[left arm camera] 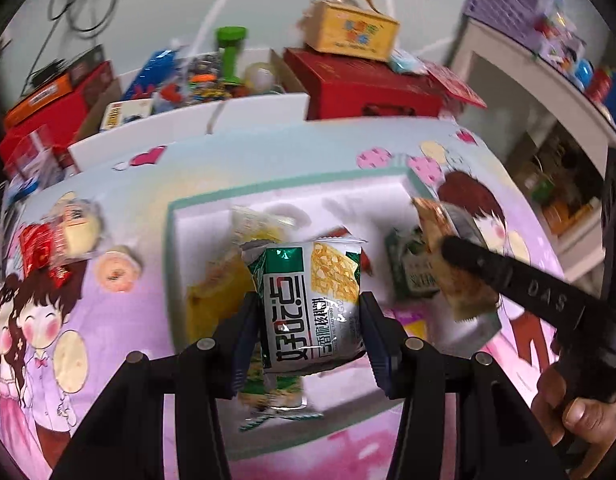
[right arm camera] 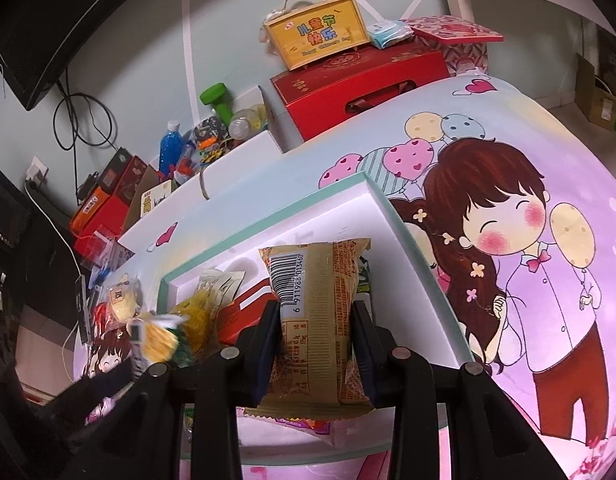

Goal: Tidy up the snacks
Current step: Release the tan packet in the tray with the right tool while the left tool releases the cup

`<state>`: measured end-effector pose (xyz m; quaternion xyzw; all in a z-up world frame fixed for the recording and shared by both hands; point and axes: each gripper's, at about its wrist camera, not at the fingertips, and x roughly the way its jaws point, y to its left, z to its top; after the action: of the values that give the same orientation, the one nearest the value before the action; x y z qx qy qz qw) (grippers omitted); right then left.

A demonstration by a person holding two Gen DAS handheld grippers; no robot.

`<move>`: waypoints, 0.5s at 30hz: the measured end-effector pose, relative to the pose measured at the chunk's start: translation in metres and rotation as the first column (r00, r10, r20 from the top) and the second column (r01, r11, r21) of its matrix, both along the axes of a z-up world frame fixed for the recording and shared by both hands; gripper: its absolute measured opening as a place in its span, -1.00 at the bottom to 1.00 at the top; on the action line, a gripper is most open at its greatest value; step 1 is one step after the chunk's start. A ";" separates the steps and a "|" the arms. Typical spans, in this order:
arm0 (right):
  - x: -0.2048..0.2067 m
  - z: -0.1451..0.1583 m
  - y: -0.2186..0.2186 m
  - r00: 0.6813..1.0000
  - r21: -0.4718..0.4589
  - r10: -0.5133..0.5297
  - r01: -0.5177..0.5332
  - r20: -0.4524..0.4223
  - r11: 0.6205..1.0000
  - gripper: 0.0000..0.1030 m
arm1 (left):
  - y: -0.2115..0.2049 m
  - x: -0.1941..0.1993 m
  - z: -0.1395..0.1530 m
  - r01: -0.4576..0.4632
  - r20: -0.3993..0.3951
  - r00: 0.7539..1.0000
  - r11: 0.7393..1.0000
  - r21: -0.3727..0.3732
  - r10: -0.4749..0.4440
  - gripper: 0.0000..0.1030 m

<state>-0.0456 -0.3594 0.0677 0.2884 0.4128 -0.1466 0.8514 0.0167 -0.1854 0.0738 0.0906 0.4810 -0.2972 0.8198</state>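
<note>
My left gripper [left arm camera: 310, 312] is shut on a green and white cracker packet [left arm camera: 312, 300] and holds it above the white box with a teal rim [left arm camera: 176, 216]. My right gripper [right arm camera: 314, 316] is shut on a tan snack packet with a barcode [right arm camera: 314, 304], also above the box [right arm camera: 372, 188]. In the left wrist view the right gripper [left arm camera: 448, 248] comes in from the right with its tan packet [left arm camera: 456, 276]. Several packets lie in the box: yellow ones [left arm camera: 212, 300], a dark green one [left arm camera: 408, 272] and a red one [right arm camera: 244, 312].
Loose snacks lie left of the box on the cartoon-print cloth: a red packet [left arm camera: 38, 252], a pale bun [left arm camera: 78, 226] and a round pastry [left arm camera: 116, 272]. Red gift boxes [left arm camera: 364, 84], a yellow carry box [left arm camera: 354, 30] and clutter stand behind the table. A white shelf [left arm camera: 540, 80] stands at the right.
</note>
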 end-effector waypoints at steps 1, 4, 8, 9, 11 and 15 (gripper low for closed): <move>0.000 0.000 0.000 1.000 0.001 0.000 0.000 -0.001 1.000 -0.27 | -0.005 -0.002 -0.003 0.012 -0.003 1.000 1.000 0.011 -0.012 -0.01; 0.002 -0.002 0.001 1.000 0.000 0.006 -0.006 -0.008 1.000 -0.27 | -0.012 -0.006 -0.011 0.025 -0.008 1.000 0.999 0.040 -0.025 -0.01; 0.006 -0.005 0.004 1.000 -0.008 0.016 -0.017 -0.019 1.000 -0.27 | -0.013 -0.005 -0.018 0.021 -0.014 1.000 0.998 0.056 -0.020 -0.01; 0.007 -0.006 0.004 1.000 -0.009 0.021 -0.021 -0.023 1.000 -0.27 | -0.013 -0.005 -0.019 0.019 -0.016 1.000 0.998 0.054 -0.018 -0.01; 0.009 -0.008 0.006 0.999 -0.013 0.027 -0.028 -0.032 1.000 -0.27 | -0.013 -0.004 -0.020 0.018 -0.016 1.000 0.999 0.050 -0.017 -0.01; 0.013 -0.011 0.011 0.998 -0.023 0.043 -0.044 -0.050 0.999 -0.26 | -0.013 -0.004 -0.021 0.015 -0.017 1.000 0.999 0.050 -0.014 -0.01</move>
<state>-0.0321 -0.3486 0.0562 0.2653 0.4382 -0.1399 0.8473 0.0129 -0.1985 0.0528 0.1119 0.4945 -0.2918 0.8111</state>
